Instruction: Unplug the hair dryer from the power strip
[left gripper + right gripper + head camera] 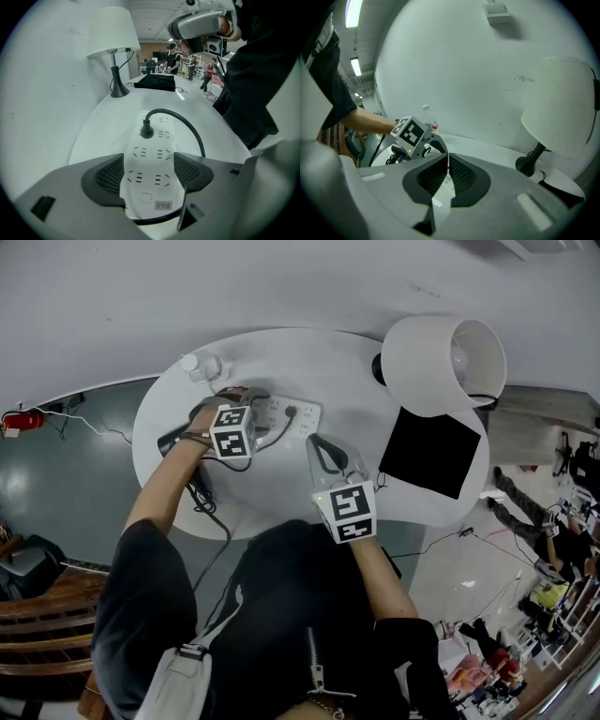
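The left gripper (149,172) is released. Its jaws stand wide apart on either side of the near end of the white power strip (157,140) and are not clamped on it. Farther along the strip a black plug (146,130) sits in a socket. Its black cable (190,124) arches right and comes back near, passing under the gripper. The right gripper (448,169) is clenched on nothing and hangs over the table just right of the strip.

The strip lies on a round white table (281,507) set against a white wall. At the far right stands a lamp (441,362) with a white shade, with a square black cloth or pouch (431,454) near it. A small capped bottle (201,364) stands at the far left. Around the table is grey-green floor, and to the right an open room with people, too small to make out.

A dark body (176,440) at the table's left edge is mostly covered by the left forearm, so I cannot tell whether it is the hair dryer.
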`<control>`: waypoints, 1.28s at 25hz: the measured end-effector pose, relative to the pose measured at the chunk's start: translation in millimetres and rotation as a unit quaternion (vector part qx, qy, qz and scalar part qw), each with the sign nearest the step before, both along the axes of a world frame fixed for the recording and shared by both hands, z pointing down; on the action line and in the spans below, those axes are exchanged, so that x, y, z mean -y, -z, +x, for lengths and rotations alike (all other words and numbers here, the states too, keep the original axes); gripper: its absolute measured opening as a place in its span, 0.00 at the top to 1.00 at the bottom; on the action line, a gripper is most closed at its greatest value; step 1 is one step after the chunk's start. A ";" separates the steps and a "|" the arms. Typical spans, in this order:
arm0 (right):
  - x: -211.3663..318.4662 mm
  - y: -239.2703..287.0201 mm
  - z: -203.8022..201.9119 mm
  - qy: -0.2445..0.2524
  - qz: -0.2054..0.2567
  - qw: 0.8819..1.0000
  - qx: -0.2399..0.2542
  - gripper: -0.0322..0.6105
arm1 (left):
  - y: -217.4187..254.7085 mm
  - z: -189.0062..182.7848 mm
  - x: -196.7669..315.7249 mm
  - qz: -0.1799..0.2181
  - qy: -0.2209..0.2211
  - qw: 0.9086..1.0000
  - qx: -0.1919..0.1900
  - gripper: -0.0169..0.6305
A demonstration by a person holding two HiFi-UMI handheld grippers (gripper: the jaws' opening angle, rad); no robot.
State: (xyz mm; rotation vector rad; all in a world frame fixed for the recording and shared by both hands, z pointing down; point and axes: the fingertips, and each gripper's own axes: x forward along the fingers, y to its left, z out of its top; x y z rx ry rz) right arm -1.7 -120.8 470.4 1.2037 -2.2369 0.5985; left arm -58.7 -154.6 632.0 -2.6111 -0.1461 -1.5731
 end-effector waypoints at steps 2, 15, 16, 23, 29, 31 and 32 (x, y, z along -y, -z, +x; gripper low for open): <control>0.9 -2.1 -0.7 0.000 -0.002 1.000 -0.001 0.94 | -2.5 0.1 -0.8 -0.006 -0.002 1.000 0.002 0.48; 6.6 -14.9 -10.8 0.009 -0.021 1.000 -0.001 0.94 | 0.0 1.0 -3.5 -0.033 -0.006 0.999 -0.023 0.50; 7.3 -16.0 -10.8 0.010 -0.021 1.000 -0.002 0.94 | 1.4 4.1 -4.5 -0.030 -0.010 0.999 -0.028 0.50; 6.9 -21.1 -10.3 0.016 -0.021 1.000 -0.008 0.94 | -1.0 13.5 -4.9 -0.039 -0.006 0.999 -0.034 0.50; 8.0 -25.9 -9.5 0.016 -0.026 1.000 -0.007 0.94 | -4.2 16.9 -5.3 -0.030 0.008 0.999 0.014 0.50; 9.5 -31.5 -8.6 0.017 -0.030 0.999 -0.011 0.94 | -6.2 19.2 -6.1 -0.029 0.010 0.999 0.033 0.50; 10.7 -34.8 -7.7 0.018 -0.033 0.999 -0.016 0.94 | -6.5 20.4 -6.0 -0.032 0.010 0.999 0.037 0.50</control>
